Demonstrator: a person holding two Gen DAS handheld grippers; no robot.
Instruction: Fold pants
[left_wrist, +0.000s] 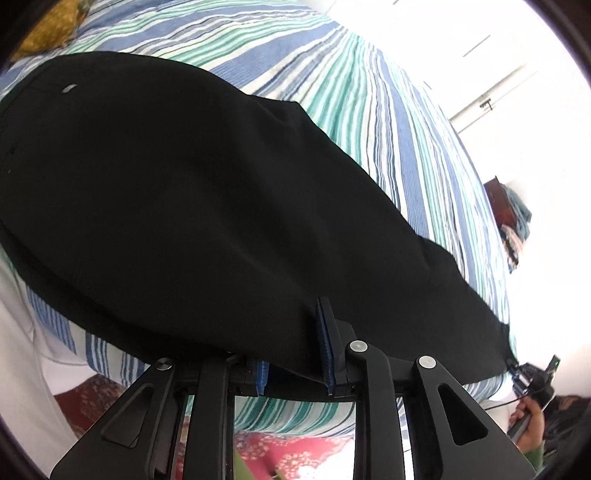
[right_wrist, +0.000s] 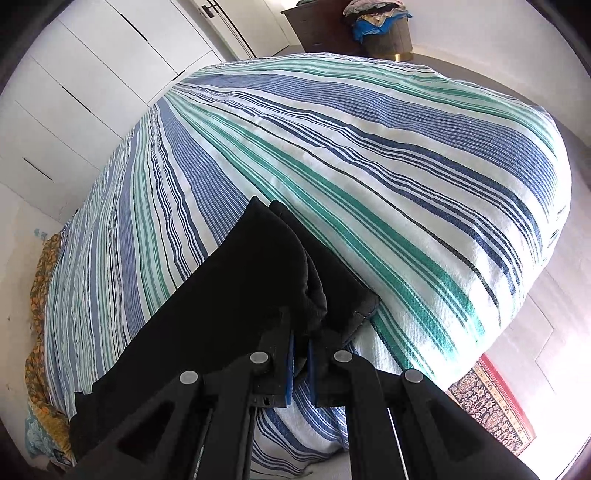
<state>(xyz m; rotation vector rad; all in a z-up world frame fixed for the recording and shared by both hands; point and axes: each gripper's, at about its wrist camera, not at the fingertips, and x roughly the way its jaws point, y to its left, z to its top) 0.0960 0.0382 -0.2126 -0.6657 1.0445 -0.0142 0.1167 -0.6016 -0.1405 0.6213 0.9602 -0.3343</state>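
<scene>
The black pants (left_wrist: 177, 206) lie spread along the striped bed (left_wrist: 399, 147). The right gripper (right_wrist: 301, 363) has its fingers pinching the bunched leg hems. The left gripper (left_wrist: 291, 354) has its fingers a little apart around the cloth's near edge, not visibly pressing it. A clean fold probably wants both ends held taut and level, with the edges aligned before lowering.

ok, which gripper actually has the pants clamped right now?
The right gripper: its fingers are pinched shut on a bunched fold of the black pants. The left gripper has a gap between its fingers, the cloth edge lying loose across them.
</scene>
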